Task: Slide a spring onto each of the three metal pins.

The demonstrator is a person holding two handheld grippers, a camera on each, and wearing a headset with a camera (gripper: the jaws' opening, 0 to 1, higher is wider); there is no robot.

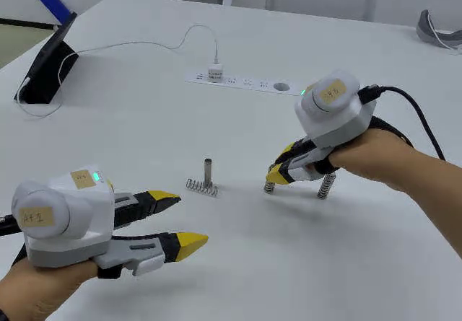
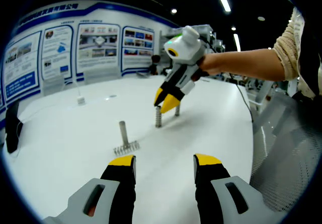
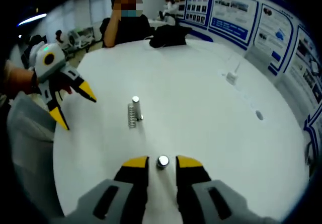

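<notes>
A bare metal pin (image 1: 208, 171) stands mid-table with a loose spring (image 1: 201, 187) lying at its foot; both show in the left gripper view (pin (image 2: 123, 132), spring (image 2: 126, 147)) and the right gripper view (pin (image 3: 135, 103), spring (image 3: 132, 117)). Two more pins each carry a spring (image 1: 269, 186) (image 1: 326, 185). My right gripper (image 1: 283, 164) hovers just above the nearer sprung pin (image 2: 158, 117), whose top (image 3: 162, 161) sits between the slightly parted jaws. My left gripper (image 1: 180, 220) stands open and empty at the front left.
A white power strip (image 1: 238, 81) with a plugged charger and cable lies at the back. A black tablet stand (image 1: 47, 65) is at the far left. A person (image 3: 126, 22) sits across the table by a dark bag (image 3: 168, 35).
</notes>
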